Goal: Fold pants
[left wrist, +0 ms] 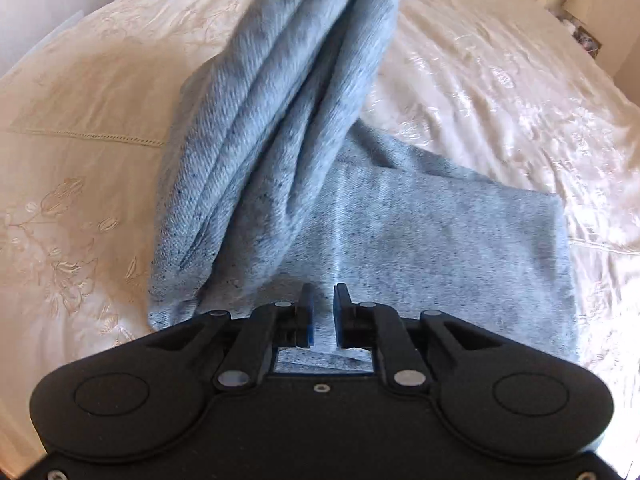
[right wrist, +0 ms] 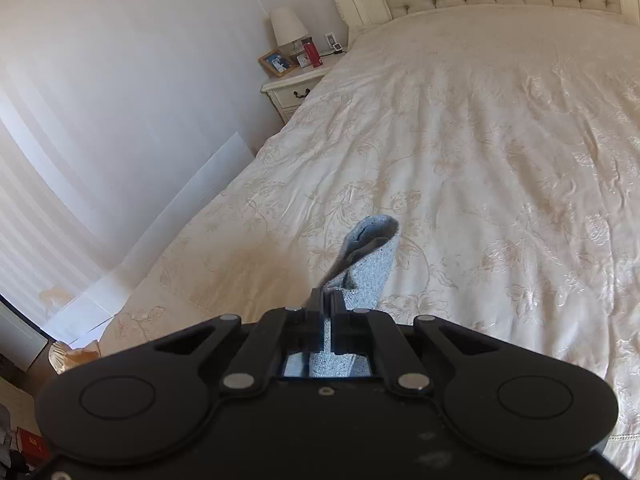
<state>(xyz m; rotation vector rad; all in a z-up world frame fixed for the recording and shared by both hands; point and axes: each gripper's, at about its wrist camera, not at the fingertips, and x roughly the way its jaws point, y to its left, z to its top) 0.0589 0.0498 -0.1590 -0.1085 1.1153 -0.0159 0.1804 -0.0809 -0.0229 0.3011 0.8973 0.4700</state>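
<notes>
My left gripper (left wrist: 323, 294) hangs over the grey pants (left wrist: 360, 232) on the bed (left wrist: 500, 92), its jaws slightly apart and gripping nothing. My right gripper (right wrist: 327, 298) has its jaws clamped on a pants end lifted above the bed, beyond which stands the nightstand (right wrist: 294, 88).

Both pictures are bright with soft daylight. The shiny bedspread (left wrist: 500, 92) glares white on the right side of the left wrist view. The lifted part of the pants (left wrist: 288, 92) looks smeared (motion blur). Both views bend at the edges, with dark corners. A soft shadow lies on the bedspread under the cloth.
</notes>
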